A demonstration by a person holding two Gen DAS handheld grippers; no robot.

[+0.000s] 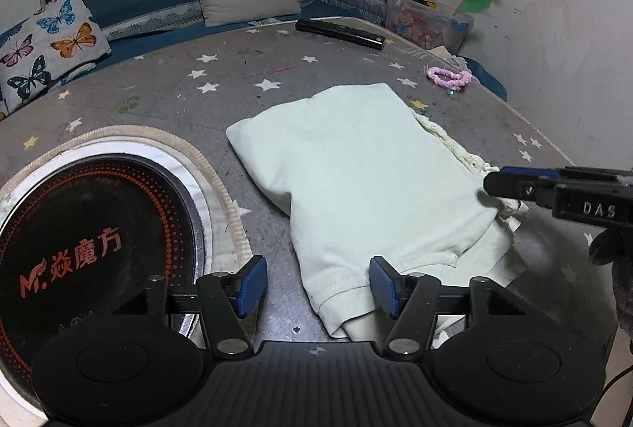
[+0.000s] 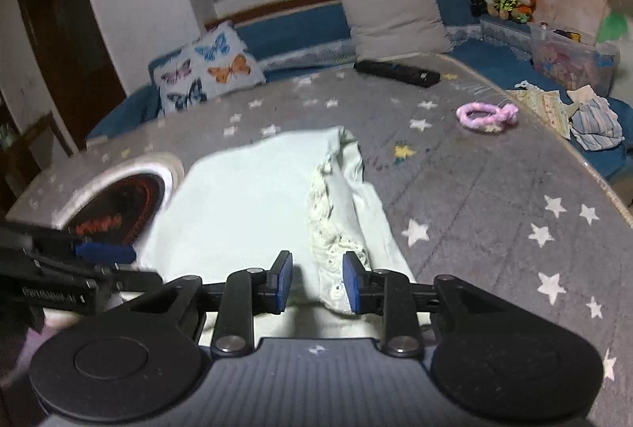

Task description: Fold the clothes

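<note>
The left gripper (image 1: 318, 286) is held spread wide over the near hem of the pale green garment (image 1: 356, 166) — nothing pinched. The right gripper (image 2: 317, 280) is seen parted around its lace trim (image 2: 328, 225). The garment is laid folded on the star-patterned tabletop (image 1: 178, 99), beside the induction cooker (image 1: 91, 229); farther off, a pink hair tie (image 1: 449, 77).

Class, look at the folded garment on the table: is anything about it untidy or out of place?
Yes. The pale green garment is folded unevenly: its lace trim sticks out along the right edge, and a sleeve cuff pokes out near the left claw.
</note>
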